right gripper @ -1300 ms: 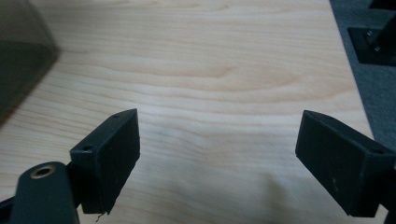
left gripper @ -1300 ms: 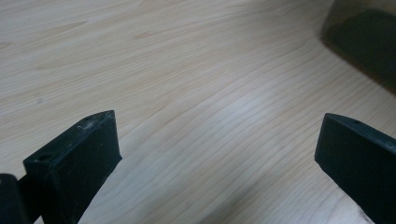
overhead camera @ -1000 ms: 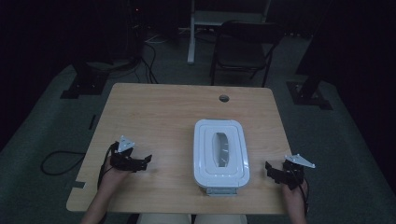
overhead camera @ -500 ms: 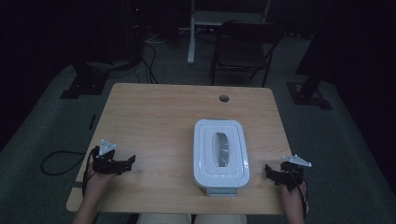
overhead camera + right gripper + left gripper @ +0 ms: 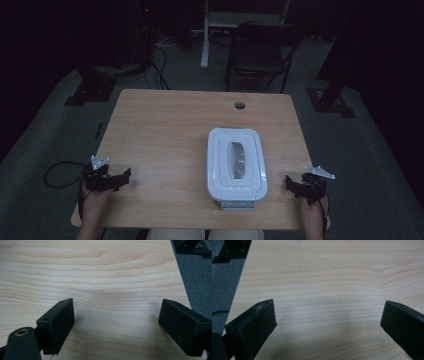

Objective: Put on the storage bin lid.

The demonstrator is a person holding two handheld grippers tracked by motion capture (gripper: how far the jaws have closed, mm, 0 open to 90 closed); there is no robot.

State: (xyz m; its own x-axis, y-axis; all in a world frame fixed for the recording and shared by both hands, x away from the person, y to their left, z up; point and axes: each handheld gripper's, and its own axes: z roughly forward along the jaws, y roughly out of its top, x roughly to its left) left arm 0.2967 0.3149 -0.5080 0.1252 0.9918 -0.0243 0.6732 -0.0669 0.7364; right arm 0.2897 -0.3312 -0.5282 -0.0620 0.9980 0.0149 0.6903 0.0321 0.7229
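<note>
A white rectangular container [image 5: 236, 162] with a closed lid and a window in its top lies on the wooden table [image 5: 170, 130], right of centre. My left gripper [image 5: 124, 177] rests near the table's front left edge, well apart from the container. In the left gripper view, it [image 5: 328, 307] stands open over bare wood with nothing between its jaws. My right gripper [image 5: 289, 182] sits at the front right, just right of the container's near corner. The right gripper view shows it [image 5: 117, 303] open and empty as well.
A round cable hole [image 5: 240, 105] sits near the table's far edge. A dark folding chair [image 5: 260, 55] stands beyond the table on grey carpet, with stand feet [image 5: 90, 90] and cables at the left. The table's right edge [image 5: 181, 285] runs close beside the right gripper.
My left gripper has drawn back and to the left, toward the front left edge of the table. The right gripper has shifted only slightly toward the person. The container has not moved.
</note>
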